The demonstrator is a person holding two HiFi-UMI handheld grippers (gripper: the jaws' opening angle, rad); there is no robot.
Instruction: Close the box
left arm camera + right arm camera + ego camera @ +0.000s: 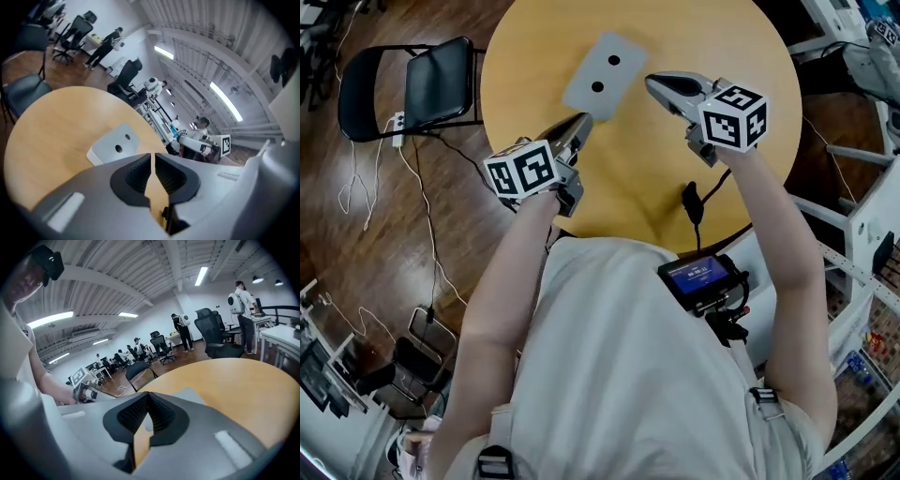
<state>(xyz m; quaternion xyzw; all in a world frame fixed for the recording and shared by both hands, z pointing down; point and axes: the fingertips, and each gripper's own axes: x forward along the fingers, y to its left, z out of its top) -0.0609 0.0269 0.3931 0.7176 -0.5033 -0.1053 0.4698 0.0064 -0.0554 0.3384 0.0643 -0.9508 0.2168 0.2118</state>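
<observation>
Box (603,73): flat, grey, with two dark holes in its top face. It lies on the round wooden table (647,187), toward the far side, and its long axis runs from near-left to far-right in the head view.

Left claw (583,120): the tips sit just short of the box's near-left corner and point toward it. The pads are drawn all but together, with nothing between them.

Right claw (652,82): the tips sit just off the box's right long edge and point left at it. The pads are pressed together and hold nothing.

Judgement: the box lies ahead of and between the two claws, which are about equally near. Either could press down on the top face.

Contents: no interior shows. The top face appears to lie flat, but whether any flap is unlatched cannot be told from these views.
</observation>
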